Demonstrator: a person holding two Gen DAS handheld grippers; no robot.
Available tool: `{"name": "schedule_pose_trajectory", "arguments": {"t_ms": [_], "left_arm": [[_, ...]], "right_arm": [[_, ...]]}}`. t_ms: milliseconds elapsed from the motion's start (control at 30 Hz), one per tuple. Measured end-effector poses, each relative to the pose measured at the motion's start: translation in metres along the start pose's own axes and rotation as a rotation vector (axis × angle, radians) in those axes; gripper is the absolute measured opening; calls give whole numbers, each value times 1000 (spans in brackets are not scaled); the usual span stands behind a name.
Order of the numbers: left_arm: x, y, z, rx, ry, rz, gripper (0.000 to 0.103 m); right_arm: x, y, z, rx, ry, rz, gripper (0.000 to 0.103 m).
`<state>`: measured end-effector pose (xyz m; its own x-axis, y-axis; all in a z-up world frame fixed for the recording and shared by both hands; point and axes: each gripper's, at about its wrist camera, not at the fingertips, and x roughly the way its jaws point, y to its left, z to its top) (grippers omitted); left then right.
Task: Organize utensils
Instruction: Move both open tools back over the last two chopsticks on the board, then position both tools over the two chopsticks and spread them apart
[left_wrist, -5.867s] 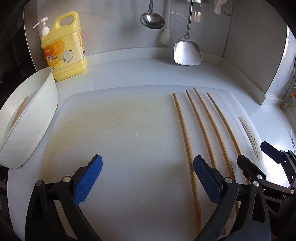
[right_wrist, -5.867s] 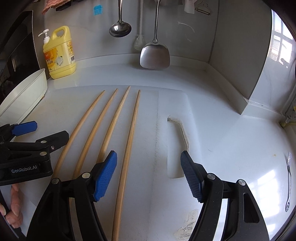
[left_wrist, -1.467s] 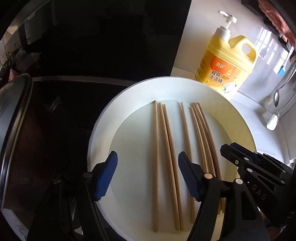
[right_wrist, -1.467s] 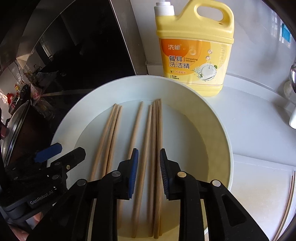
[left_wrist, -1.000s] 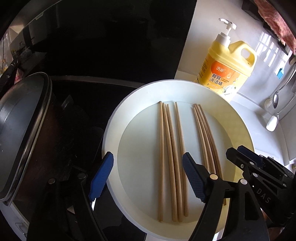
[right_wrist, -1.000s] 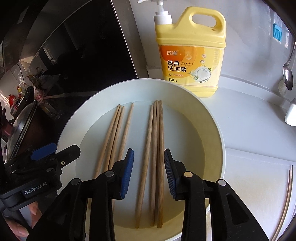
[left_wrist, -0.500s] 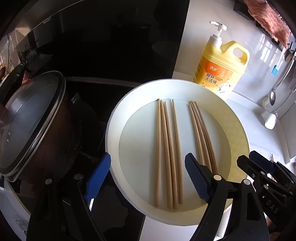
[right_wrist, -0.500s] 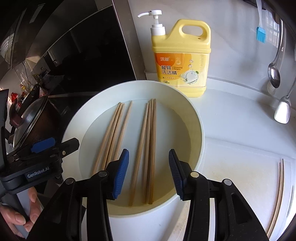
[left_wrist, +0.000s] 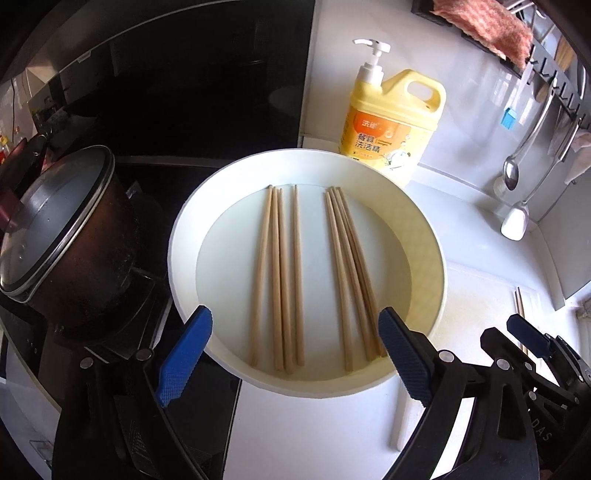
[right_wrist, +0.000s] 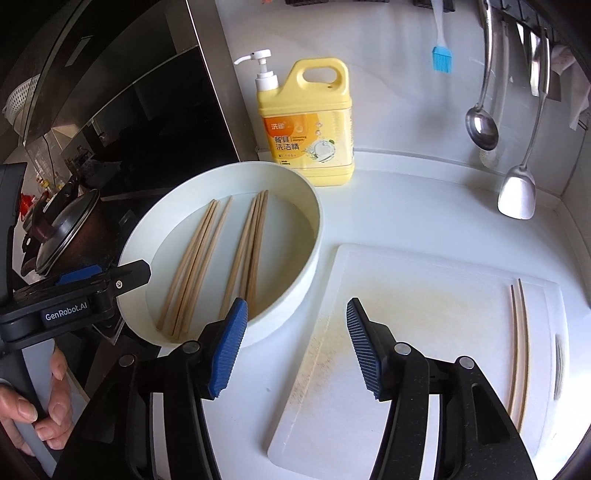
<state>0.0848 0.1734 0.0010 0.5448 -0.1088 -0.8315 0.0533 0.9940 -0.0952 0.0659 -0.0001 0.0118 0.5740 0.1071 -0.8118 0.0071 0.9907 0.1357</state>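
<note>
The white bowl (left_wrist: 177, 236) stands on the counter (right_wrist: 406, 206), between the dark pot (left_wrist: 70, 236) on the stove and the cutting board (right_wrist: 406, 295). Inside the bowl lie eight chopsticks (left_wrist: 279, 273) in two groups of four, one group to the left and one to the right, with a bare strip of the bowl floor between them. All of them lie flat and point about the same way, toward the yellow soap bottle (right_wrist: 306, 122) that stands just behind the bowl. Two more chopsticks, the pair (right_wrist: 519, 347), lie side by side on the right part of the board, well apart from the bowl. The left gripper (left_wrist: 291, 354) hangs over the near rim of the bowl; its jaws are opening and stand wide apart, and nothing is between the blue pads (left_wrist: 184, 354). The right gripper (right_wrist: 295, 347) is over the gap between the bowl and the board; its jaws are opening too, moderately apart, and they hold nothing. In the right wrist view a hand (right_wrist: 33, 402) grips the handle of the left gripper. A ladle (right_wrist: 480, 125) and a spatula (right_wrist: 517, 192) hang at the wall behind, and a blue brush (right_wrist: 441, 55) hangs to the left of them.
</note>
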Motion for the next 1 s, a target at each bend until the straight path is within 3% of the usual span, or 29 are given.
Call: {"name": "schedule_pose_trajectory", "arguments": {"t_ms": [333, 733, 1000], "left_arm": [[-16, -65, -20, 63, -7, -28, 94], [-18, -157, -59, 112, 9, -79, 96], [-13, -211, -87, 137, 14, -55, 96]], "right_arm": [[-44, -60, -31, 51, -35, -49, 60], [-89, -165, -86, 113, -64, -166, 63], [-90, -234, -117, 160, -61, -202, 63]]}}
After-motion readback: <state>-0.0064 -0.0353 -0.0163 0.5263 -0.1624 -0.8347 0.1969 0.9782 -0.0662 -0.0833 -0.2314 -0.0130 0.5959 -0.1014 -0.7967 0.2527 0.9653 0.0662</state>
